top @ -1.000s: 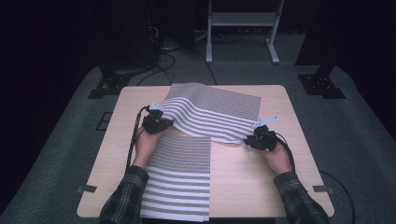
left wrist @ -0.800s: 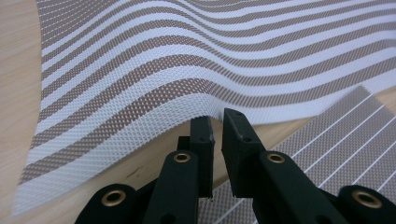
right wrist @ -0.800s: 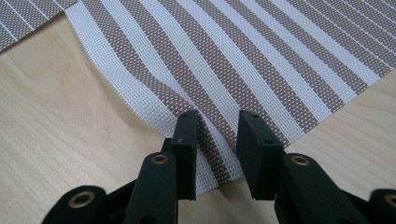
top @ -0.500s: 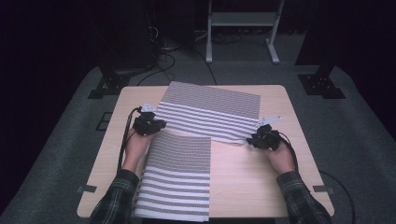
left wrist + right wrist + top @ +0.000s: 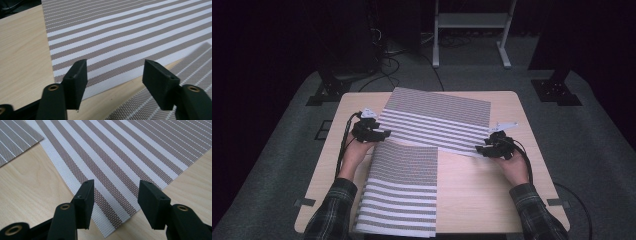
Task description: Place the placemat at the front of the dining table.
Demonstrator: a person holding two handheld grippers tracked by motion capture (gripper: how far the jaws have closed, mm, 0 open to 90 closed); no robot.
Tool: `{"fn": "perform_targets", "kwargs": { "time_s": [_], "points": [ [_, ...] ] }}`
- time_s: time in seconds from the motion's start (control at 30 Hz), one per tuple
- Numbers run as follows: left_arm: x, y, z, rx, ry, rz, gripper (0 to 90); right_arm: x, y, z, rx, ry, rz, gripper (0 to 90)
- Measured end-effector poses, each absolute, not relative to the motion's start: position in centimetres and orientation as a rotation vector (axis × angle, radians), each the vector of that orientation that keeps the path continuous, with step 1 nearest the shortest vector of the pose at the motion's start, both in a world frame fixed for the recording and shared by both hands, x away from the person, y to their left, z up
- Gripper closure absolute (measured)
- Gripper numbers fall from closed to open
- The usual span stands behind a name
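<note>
A rectangular table with a pale, light-wood laminate top (image 5: 472, 180) stands on a grey carpeted floor (image 5: 592, 150). Small grey tape tabs (image 5: 302, 202) sit at its near edges. Beyond the far edge, a white metal stand with two upright legs and flat feet (image 5: 469, 30) rises into shadow. Black cables (image 5: 387, 60) trail across the carpet behind the table. Two black floor brackets (image 5: 557, 90) sit on either side, perhaps the bases of posts. The room beyond is dark; light falls mainly on the tabletop.

far mat (image 5: 437, 117) behind near mat (image 5: 402, 187), on table (image 5: 492, 195)
</note>
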State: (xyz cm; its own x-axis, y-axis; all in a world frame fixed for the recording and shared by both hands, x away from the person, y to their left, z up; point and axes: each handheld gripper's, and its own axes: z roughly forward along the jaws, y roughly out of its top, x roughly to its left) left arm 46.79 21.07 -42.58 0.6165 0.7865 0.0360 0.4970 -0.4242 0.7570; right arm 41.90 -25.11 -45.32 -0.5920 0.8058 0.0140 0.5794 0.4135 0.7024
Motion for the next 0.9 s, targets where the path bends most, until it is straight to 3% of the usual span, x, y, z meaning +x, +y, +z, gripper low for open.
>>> {"fn": "perform_targets", "kwargs": {
  "time_s": [0.23, 0.33, 0.43, 0.67, 0.9],
  "points": [
    [49.1, 20.8, -43.9, 2.120, 1.059, 0.472, 18.9, 42.0, -24.7, -45.7, 1.207, 2.349, 0.945, 48.1],
    [50.0, 20.7, -44.4, 2.128, 1.073, 0.470, 18.8, 42.1, -24.7, -45.8, 1.220, 2.349, 0.930, 50.6],
    [50.8, 20.5, -44.9, 2.153, 1.089, 0.460, 18.8, 42.0, -24.8, -45.9, 1.222, 2.354, 0.925, 58.1],
    [52.2, 20.2, -46.0, 2.186, 1.161, 0.468, 16.9, 41.6, -25.1, -45.8, 1.224, 2.375, 0.944, 86.1],
    [52.5, 20.1, -46.8, 2.200, 1.194, 0.451, 16.1, 41.5, -25.0, -46.1, 1.213, 2.410, 0.914, 89.9]
  ]
}}
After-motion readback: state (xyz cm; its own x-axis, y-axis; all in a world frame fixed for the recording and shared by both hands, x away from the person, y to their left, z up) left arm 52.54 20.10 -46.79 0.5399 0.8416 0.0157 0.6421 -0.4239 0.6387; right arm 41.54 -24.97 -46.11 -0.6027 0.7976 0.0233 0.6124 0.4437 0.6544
